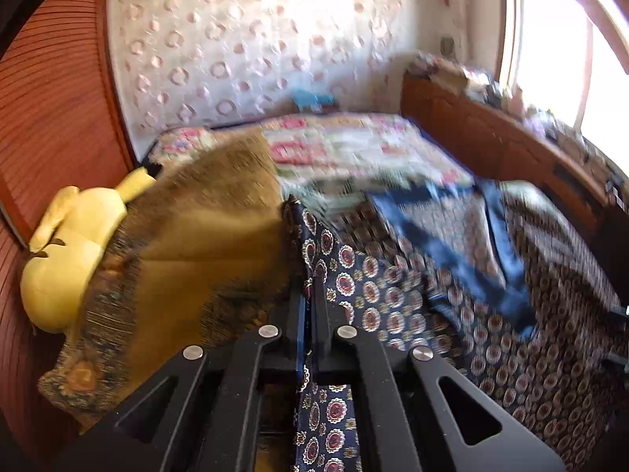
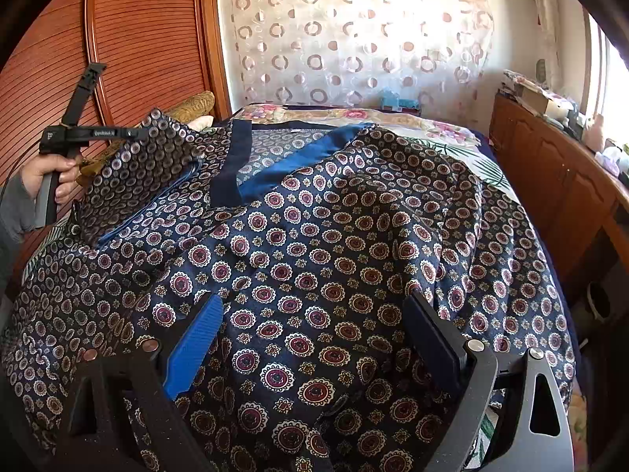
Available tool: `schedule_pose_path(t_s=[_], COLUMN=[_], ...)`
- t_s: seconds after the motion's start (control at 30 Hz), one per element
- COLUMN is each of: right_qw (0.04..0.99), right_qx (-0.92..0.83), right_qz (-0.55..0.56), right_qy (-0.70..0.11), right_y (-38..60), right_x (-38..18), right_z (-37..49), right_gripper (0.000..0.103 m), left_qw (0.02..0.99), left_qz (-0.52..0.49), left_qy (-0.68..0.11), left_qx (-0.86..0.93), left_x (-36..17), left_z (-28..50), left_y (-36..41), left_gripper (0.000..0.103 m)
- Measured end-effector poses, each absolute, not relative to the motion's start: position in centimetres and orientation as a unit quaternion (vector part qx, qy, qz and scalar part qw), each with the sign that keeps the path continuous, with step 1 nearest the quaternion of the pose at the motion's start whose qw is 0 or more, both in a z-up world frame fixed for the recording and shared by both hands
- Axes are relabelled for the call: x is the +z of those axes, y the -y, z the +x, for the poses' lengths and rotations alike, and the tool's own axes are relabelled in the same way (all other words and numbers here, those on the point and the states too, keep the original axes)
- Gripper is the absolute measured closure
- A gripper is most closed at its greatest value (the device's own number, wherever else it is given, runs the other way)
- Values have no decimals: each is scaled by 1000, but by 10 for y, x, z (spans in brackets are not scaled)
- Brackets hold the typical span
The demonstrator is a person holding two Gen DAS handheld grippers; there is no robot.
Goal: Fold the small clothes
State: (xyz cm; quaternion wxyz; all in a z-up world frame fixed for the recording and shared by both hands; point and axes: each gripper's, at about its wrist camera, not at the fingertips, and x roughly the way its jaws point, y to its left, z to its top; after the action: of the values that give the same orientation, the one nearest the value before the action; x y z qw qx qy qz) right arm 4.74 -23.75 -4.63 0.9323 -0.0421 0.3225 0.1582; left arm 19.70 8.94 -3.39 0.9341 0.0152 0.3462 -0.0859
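A navy garment with red-and-white medallions and blue trim (image 2: 314,244) lies spread over the bed. In the right wrist view my right gripper (image 2: 314,299) hovers open just above its near part, with the blue pad (image 2: 196,346) on the left and the cloth beneath the gap. My left gripper (image 1: 306,287) is shut on an edge of the same garment (image 1: 393,287), and a strip of the cloth runs between its fingers. From the right wrist view, a hand (image 2: 51,173) holds the left gripper (image 2: 98,131) at the far left, where a flap of the garment (image 2: 137,169) is lifted.
A brown woven cushion (image 1: 188,244) and a yellow plush toy (image 1: 67,259) sit at the bed's left, against a wooden slatted wardrobe (image 2: 137,39). A cluttered wooden sideboard (image 2: 550,165) runs along the right. A floral bedspread (image 1: 346,145) and a curtain (image 2: 354,39) lie beyond.
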Motion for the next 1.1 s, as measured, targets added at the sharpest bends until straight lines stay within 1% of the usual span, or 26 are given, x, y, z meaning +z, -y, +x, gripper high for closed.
schedule_pose_path(t_s=[0.1,0.37,0.43,0.5,0.53,0.6,0.67,0.7,0.73,0.77,0.8,1.03,1.07,1.1], right_qw=[932,932,931,930,930,930,930,930,930,930,930,929,929,929], right_qx=[160,158,159,159,159,159,158,158,157,157,157,156,156,156], right_qz=[-38,-35,-31,-27,-26,-24,-22,-22,-22,-22,-22,-23,-24,-24], right_qy=[-323,-325,-327,-329,-329,-330,-330,-330,-331,-331,-332,-334,-334,-334], right_y=[240,237,238,239,240,241,242,242,242,242,242,240,240,240], right_x=[-48,-50,-50,-51,-50,-50,-49,-49,-50,-49,-49,-49,-49,-50], right_z=[48,49,49,50,50,51,51,52,52,52,52,52,52,52], right_gripper=[9,9,9,9,9,9,9,9,9,9,9,9,9,9], left_qw=[943,939,940,941,942,945,948,948,949,950,951,951,951,952], left_qz=[4,11,12,14,16,18,15,14,13,11,7,-15,-14,-11], left_qy=[-330,-341,-338,-335,-332,-322,-312,-309,-306,-303,-297,-286,-284,-282], left_qx=[-49,-33,-36,-42,-44,-50,-64,-71,-75,-80,-86,-117,-118,-121], left_x=[-24,-34,-33,-29,-27,-23,-19,-17,-15,-14,-13,-13,-13,-14], left_z=[197,198,194,188,183,173,162,156,152,148,142,115,113,109], left_y=[-111,-124,-123,-120,-119,-117,-116,-114,-112,-110,-108,-84,-80,-74], left_gripper=[100,100,96,84,80,66,58,49,42,26,15,14,12,8])
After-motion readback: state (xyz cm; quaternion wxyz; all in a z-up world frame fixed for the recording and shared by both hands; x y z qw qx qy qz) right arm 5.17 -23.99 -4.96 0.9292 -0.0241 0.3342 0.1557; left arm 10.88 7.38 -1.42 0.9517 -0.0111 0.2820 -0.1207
